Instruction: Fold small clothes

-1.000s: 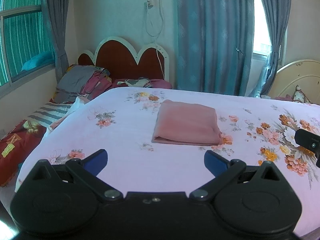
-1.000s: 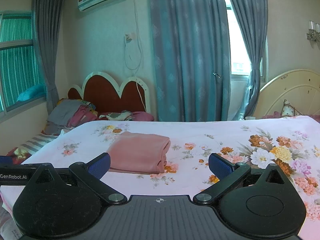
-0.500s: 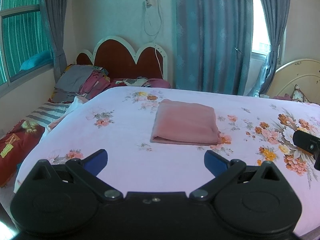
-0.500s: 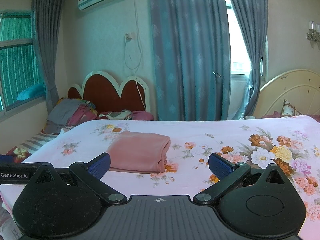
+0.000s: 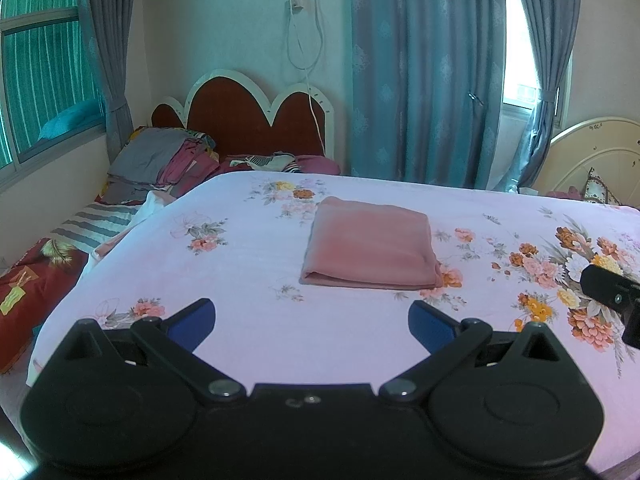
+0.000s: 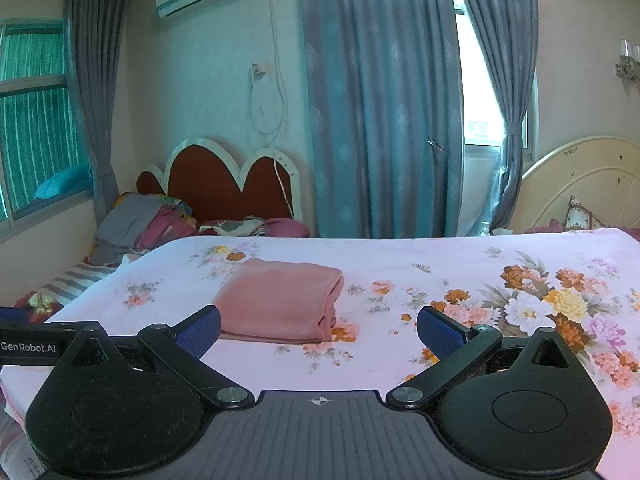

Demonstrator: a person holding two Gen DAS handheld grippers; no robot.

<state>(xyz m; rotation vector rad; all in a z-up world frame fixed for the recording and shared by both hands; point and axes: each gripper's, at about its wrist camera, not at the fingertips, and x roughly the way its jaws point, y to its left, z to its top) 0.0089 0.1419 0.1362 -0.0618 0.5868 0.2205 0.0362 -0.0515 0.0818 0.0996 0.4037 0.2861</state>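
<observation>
A pink garment [image 5: 370,246] lies folded into a neat rectangle on the floral pink bedsheet [image 5: 248,272]; the right wrist view shows the same garment [image 6: 280,300] left of centre. My left gripper [image 5: 311,320] hovers open over the sheet, short of the garment, with nothing between its blue pads. My right gripper [image 6: 318,330] is open too and holds nothing, with the garment ahead and to its left. Part of the right gripper's body [image 5: 612,294] shows at the right edge of the left wrist view.
A pile of clothes [image 5: 160,160] sits on a second bed by the red headboard [image 5: 248,120] at the far left. Blue curtains [image 5: 424,72] hang behind the bed. A cream headboard [image 6: 580,184] stands at the right. The bed's left edge [image 5: 60,316] drops toward striped and red bedding.
Both grippers stay open and almost still. The left wrist view has shifted very slightly, so the garment sits a touch higher in it.
</observation>
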